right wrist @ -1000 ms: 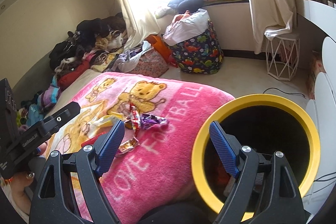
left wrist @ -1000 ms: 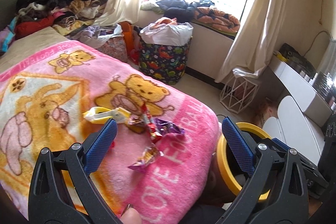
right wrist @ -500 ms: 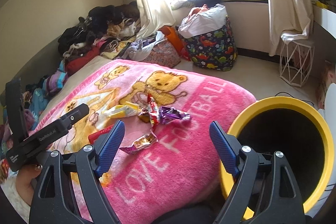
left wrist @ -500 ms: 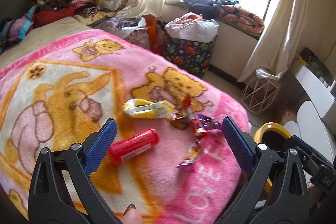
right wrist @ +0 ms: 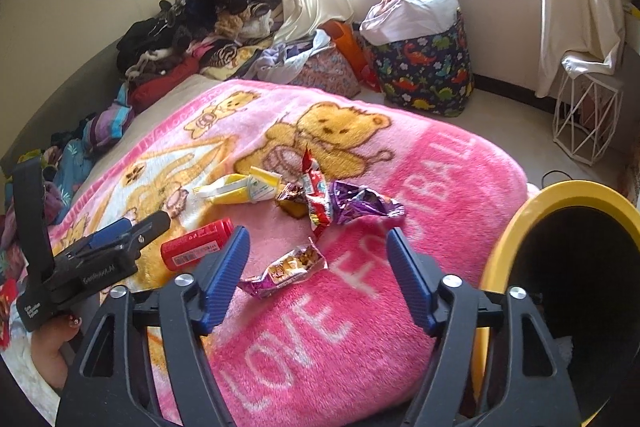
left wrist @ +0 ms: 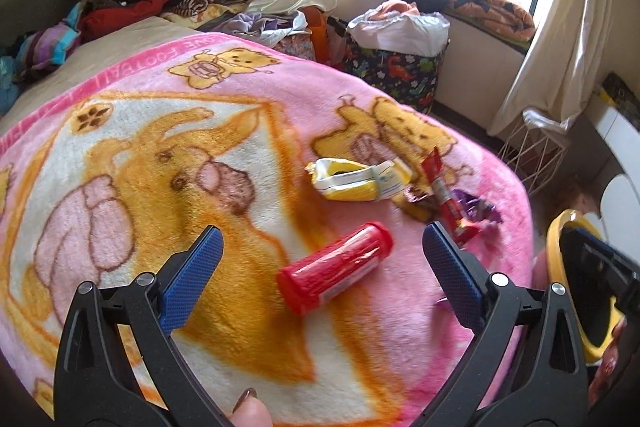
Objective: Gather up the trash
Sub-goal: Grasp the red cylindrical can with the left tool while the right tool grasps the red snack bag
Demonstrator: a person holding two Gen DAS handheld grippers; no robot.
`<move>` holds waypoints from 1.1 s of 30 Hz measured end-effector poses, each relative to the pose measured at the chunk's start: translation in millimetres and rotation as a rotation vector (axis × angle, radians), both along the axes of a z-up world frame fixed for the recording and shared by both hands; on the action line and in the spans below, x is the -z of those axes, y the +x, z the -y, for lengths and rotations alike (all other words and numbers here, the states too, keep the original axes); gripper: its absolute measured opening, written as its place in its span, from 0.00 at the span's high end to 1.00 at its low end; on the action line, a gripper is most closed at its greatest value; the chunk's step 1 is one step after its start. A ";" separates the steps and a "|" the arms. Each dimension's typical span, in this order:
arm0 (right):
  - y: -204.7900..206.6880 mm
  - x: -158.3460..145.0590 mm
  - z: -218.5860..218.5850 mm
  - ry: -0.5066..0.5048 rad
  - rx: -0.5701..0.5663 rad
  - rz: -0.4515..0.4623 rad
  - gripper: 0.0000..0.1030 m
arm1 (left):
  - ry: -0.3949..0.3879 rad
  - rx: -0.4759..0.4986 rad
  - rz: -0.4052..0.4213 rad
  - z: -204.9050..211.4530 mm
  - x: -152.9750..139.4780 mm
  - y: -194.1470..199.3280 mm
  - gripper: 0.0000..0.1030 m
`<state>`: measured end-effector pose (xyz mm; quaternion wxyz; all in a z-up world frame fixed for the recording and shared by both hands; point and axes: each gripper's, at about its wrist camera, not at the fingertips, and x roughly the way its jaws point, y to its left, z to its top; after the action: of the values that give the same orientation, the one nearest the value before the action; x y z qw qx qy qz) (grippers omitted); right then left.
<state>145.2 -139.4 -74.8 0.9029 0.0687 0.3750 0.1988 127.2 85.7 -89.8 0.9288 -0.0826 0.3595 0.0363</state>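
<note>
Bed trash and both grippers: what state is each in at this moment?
Red canister: lying on its side, capped.
Yellow tube: squeezed flat, lying.
Purple wrapper: torn open, crumpled.
Small snack wrapper: lying flat.
Yellow bin: open-topped.
Left gripper: open, empty.
Right gripper: closing, nothing gripped.

Bare blanket [right wrist: 420, 187] flanks the wrapper [right wrist: 286, 267]; yellow bin [right wrist: 516, 227] crowds the right.

My left claw [left wrist: 320, 251] points down at the bed with its jaws spread wide and nothing pressed between the pads; a fingertip [left wrist: 250, 413] of my hand shows under it. My right claw [right wrist: 318, 251] tilts down too, jaws closing, pads gripping nothing. From the right view, my left hand [right wrist: 48, 351] grips its handle.
</note>
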 end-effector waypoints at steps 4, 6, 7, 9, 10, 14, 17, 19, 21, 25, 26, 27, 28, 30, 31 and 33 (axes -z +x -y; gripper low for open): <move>14.8 13.4 -10.8 0.000 -0.016 -0.038 0.47 | 0.016 0.044 -0.015 0.6 5.8 6.4 0.14; 22.9 20.7 -14.2 -0.008 -0.021 -0.055 0.52 | 0.029 0.066 -0.029 3.4 9.4 10.5 0.15; 26.9 24.2 -15.7 -0.011 -0.023 -0.063 0.53 | 0.048 0.081 -0.035 5.6 11.8 12.9 0.19; 34.3 31.4 -18.3 -0.011 -0.027 -0.090 0.57 | 0.069 0.102 -0.049 8.6 16.0 17.5 0.22; 38.1 34.6 -19.4 -0.007 -0.028 -0.101 0.58 | 0.075 0.112 -0.060 9.1 18.6 20.2 0.24; 49.2 44.9 -23.1 0.008 -0.028 -0.135 0.66 | 0.085 0.134 -0.100 6.4 29.2 29.7 0.27; 58.5 52.7 -24.8 0.026 -0.029 -0.164 0.70 | 0.066 0.140 -0.120 2.2 36.6 34.1 0.32; 62.4 55.7 -26.4 0.029 -0.030 -0.176 0.74 | 0.040 0.140 -0.133 -1.6 42.0 35.8 0.34; 66.1 58.9 -27.9 0.031 -0.031 -0.184 0.77 | 0.012 0.141 -0.138 -3.2 45.4 35.1 0.35; 70.4 62.2 -28.6 0.032 -0.024 -0.185 0.77 | -0.007 0.156 -0.148 0.2 50.5 32.9 0.38; 71.2 62.7 -28.4 0.036 -0.025 -0.184 0.77 | -0.009 0.161 -0.149 1.2 51.3 32.8 0.39; 72.7 63.2 -28.9 0.036 -0.026 -0.183 0.77 | -0.012 0.164 -0.150 2.5 52.0 32.1 0.40; 74.0 63.7 -29.6 0.031 -0.026 -0.181 0.77 | -0.013 0.164 -0.149 3.5 52.2 31.6 0.41; 76.9 64.9 -31.9 0.026 -0.030 -0.180 0.77 | -0.031 0.163 -0.149 3.3 52.3 31.0 0.44; 77.8 65.1 -32.6 0.026 -0.032 -0.179 0.77 | -0.041 0.162 -0.148 3.0 52.2 31.2 0.45; 79.3 65.2 -33.8 0.026 -0.041 -0.177 0.82 | -0.049 0.160 -0.149 3.2 51.8 32.0 0.47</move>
<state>224.5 -105.6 -140.0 0.8610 0.0902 0.4519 0.2153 159.2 82.6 -141.7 0.8971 -0.0732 0.4338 -0.0408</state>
